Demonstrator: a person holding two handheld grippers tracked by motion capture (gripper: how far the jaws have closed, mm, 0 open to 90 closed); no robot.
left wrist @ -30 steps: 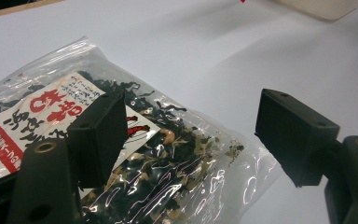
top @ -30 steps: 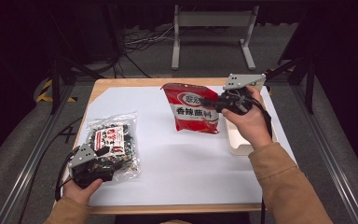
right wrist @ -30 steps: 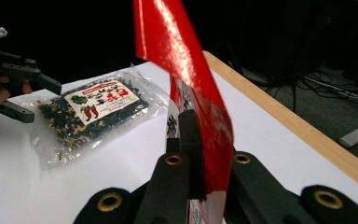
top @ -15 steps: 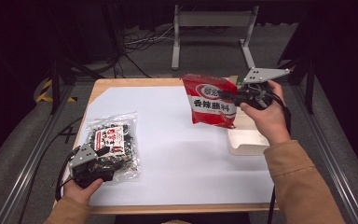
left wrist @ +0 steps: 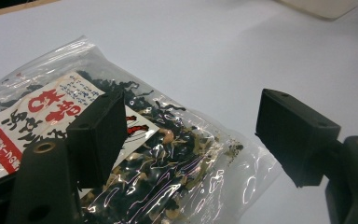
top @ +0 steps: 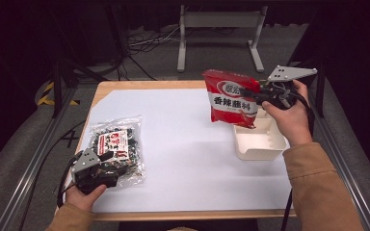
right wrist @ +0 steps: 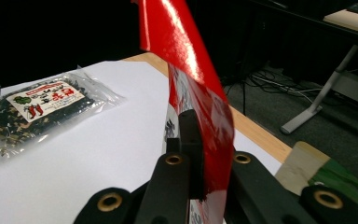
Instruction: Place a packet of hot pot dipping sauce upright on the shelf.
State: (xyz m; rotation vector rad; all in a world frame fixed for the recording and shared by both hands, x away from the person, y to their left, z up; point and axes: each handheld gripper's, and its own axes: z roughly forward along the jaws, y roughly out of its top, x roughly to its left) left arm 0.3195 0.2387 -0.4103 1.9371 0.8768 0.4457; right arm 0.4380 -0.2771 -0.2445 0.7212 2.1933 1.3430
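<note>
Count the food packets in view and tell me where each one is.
2. The red packet hangs clamped in the right gripper, above the white tray. The clear packet lies flat near the table's left edge, under the open left gripper. None look hidden.

A: So what have we got here? A white sheet (top: 183, 144) covering the wooden counter (top: 139, 85).

B: Yep, plus we see a metal stand (top: 219, 33) and cables (top: 147, 41) on the floor behind.

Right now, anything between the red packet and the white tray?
Nothing visible. The right tongs are shut on the red snack packet, which hangs clear of the table with its lower edge above the far left corner of the open white tray. The visible part of the tray looks bare.
</note>
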